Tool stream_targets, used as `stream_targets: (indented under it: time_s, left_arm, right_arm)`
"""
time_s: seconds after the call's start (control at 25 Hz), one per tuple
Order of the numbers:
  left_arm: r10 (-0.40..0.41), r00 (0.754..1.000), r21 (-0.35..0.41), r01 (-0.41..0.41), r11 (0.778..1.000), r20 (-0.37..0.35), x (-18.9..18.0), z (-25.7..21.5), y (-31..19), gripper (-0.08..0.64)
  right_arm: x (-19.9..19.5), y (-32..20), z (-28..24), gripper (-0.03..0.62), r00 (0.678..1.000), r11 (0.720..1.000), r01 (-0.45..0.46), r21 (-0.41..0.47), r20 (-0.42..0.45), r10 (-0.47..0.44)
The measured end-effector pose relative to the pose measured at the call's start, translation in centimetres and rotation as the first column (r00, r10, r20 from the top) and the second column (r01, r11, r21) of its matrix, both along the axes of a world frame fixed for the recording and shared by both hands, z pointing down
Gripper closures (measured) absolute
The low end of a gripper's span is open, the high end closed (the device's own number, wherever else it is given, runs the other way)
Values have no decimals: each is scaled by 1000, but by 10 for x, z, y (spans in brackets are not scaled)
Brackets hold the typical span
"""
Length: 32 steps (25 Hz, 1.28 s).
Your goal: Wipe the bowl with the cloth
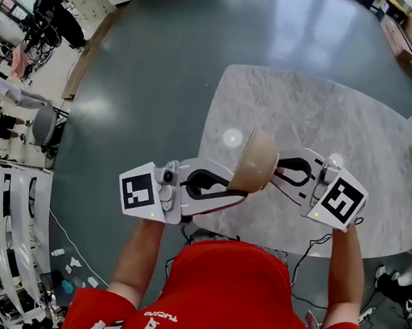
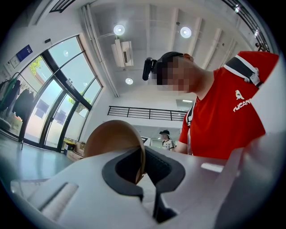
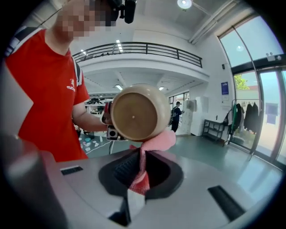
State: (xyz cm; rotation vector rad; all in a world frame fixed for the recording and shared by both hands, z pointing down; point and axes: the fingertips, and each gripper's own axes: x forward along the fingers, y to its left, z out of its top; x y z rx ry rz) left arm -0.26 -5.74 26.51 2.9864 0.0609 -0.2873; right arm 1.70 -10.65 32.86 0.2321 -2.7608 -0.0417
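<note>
left gripper (image 1: 236,192) clamps the bowl (image 1: 254,161), right gripper (image 1: 283,172) pinches cloth (image 3: 157,141).

Your left hand-held gripper (image 1: 233,192) points inward, jaws clamped on the bowl (image 1: 257,159) rim; your right hand-held gripper (image 1: 281,171) faces it, jaws pinching the cloth (image 3: 158,141); left forearm (image 1: 137,257) and right forearm (image 1: 344,275) reach forward

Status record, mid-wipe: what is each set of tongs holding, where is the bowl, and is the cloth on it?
left tongs: shut on the bowl's rim
right tongs: shut on the cloth
bowl: tan, tipped on its side, held up between the two tongs
cloth: pink, bunched against the bowl's lower edge
table: marble top, below the bowl; the bowl is not resting on it
</note>
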Motion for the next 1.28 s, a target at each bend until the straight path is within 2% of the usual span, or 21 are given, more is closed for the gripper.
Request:
stream_targets:
  time_s: [0.08, 0.24, 0.4, 0.6, 0.8, 0.96, 1.08, 1.16, 1.28]
  left_arm:
    - [-10, 1000, -3, 10, 1000, -9, -1, 0, 0, 546]
    - [-33, 999, 1, 33, 999, -15, 1, -3, -4, 546]
    - [-63, 998, -3, 63, 998, -22, 0, -1, -7, 546]
    - [-74, 997, 0, 74, 997, -16, 1, 0, -9, 546]
    - [-101, 995, -4, 101, 995, -15, -4, 1, -12, 546]
    - [-110, 993, 4, 110, 994, -32, -5, -2, -14, 546]
    - [-105, 994, -1, 105, 994, -5, -4, 2, -15, 546]
    - [-114, 993, 7, 115, 993, -17, -3, 2, -18, 546]
    - [-125, 992, 7, 125, 992, -29, -4, 2, -22, 546]
  right_arm:
    - [-7, 13, 4, 572, 999, 999, 39, -13, 3, -39]
    - [-7, 5, 3, 572, 1000, 1000, -17, -4, 24, 17]
    - [-15, 21, 2, 574, 999, 1000, 19, -17, 47, -19]
    - [-9, 8, 8, 572, 997, 998, -61, -18, 43, 62]
    - [-29, 36, -3, 572, 996, 999, 44, -11, 79, -43]
    - [-27, 29, 0, 574, 998, 1000, 1, 3, 55, -2]
    - [-29, 37, -3, 572, 997, 999, 34, -9, 74, -33]
    - [-31, 43, -11, 572, 993, 998, 57, -27, 105, -54]
    - [-30, 40, -9, 572, 995, 998, 48, -27, 87, -45]
